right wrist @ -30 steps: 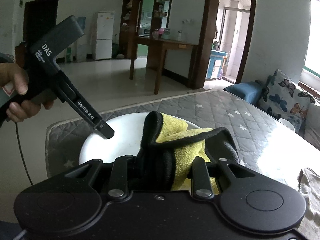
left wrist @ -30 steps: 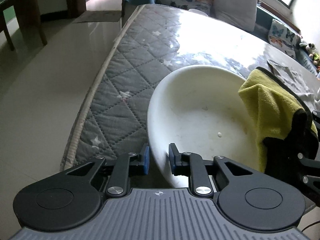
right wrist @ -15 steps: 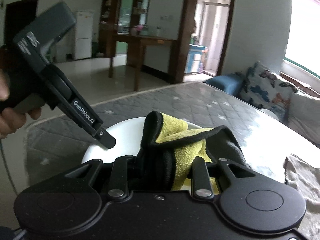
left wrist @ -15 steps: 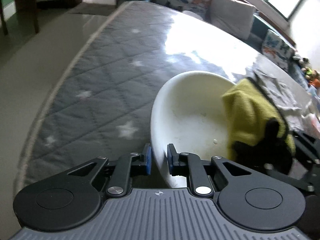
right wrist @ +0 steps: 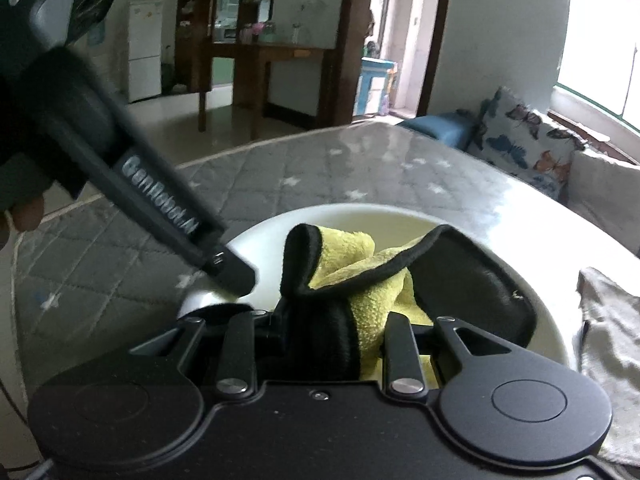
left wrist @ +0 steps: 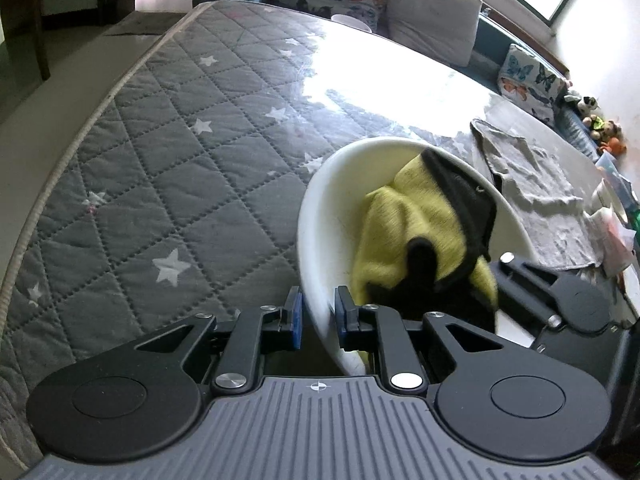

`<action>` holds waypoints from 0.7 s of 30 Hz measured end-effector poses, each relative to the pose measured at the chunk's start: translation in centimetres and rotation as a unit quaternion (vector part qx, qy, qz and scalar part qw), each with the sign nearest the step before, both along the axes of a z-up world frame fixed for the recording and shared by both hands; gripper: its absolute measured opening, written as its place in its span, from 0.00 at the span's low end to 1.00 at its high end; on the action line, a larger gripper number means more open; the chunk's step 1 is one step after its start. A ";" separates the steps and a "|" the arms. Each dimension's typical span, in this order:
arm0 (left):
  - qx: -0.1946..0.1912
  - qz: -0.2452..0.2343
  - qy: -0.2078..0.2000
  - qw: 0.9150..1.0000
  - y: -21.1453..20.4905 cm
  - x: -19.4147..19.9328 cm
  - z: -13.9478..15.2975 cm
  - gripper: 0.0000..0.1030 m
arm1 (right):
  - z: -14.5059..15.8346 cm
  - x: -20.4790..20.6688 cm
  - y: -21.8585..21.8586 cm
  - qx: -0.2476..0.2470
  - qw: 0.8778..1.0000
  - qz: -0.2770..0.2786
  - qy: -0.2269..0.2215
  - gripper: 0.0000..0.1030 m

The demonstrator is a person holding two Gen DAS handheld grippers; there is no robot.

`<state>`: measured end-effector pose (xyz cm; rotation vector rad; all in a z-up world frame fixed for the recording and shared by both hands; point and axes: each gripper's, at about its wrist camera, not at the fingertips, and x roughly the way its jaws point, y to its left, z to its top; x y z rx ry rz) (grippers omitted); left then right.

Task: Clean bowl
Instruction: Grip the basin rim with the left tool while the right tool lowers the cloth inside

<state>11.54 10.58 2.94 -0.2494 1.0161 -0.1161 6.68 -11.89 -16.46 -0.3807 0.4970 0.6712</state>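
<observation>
Pinching the near rim of the white bowl (left wrist: 320, 208), the left gripper (left wrist: 318, 316) has one blue-padded finger outside the wall and one inside, low and centre in the left wrist view. The bowl itself fills the middle right of that frame, tipped up off the quilted grey table cover (left wrist: 192, 168) toward the camera. Inside it, the right gripper (right wrist: 332, 336) is clamped on a bunched yellow cloth (left wrist: 416, 236) with a dark backing; in the right wrist view the wad sits at lower centre, pressed against the bowl's inner face, with the left tool's arm crossing from the upper left down to the rim.

My reading is that the wiping step is in hand: one tool steadies and tilts the bowl, the other scrubs. Next, I would expect the cloth to need sweeping round the inner wall and floor with steady pressure, while the rim pinch stays firm enough that the bowl does not swivel or slip out.

By count: one bowl being cleaned, one yellow cloth, two grippers, and one loose grey rag (left wrist: 532, 184) lying flat at the right of the left wrist view, well apart from the work. A small white rim (left wrist: 352, 22) shows at the table's far edge, upper centre; what it is I cannot tell.
</observation>
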 end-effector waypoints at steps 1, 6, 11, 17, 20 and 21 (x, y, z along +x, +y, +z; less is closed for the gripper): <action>0.001 0.000 0.001 1.000 0.0 0.0 -0.1 0.17 | 0.0 0.0 -0.1 0.006 1.000 0.001 0.007 0.27; 0.007 -0.002 0.003 1.000 -0.4 0.0 -0.2 0.19 | 0.1 -0.7 -0.9 0.014 1.000 0.004 0.021 0.27; 0.008 -0.002 0.004 1.000 -0.4 0.0 -0.3 0.19 | 0.0 -1.4 -1.7 0.016 1.000 0.003 0.026 0.27; 0.010 0.001 0.005 1.000 -0.5 -0.1 -0.4 0.19 | 0.2 -2.2 -3.0 0.012 0.999 -0.006 0.032 0.27; 0.022 -0.003 0.001 1.000 -0.9 -0.2 -0.3 0.20 | 0.4 -2.3 -3.7 0.011 0.999 -0.008 0.036 0.27; 0.023 -0.003 0.002 1.000 -0.9 -0.1 -0.3 0.20 | 0.4 -2.4 -4.0 0.011 0.999 -0.007 0.037 0.27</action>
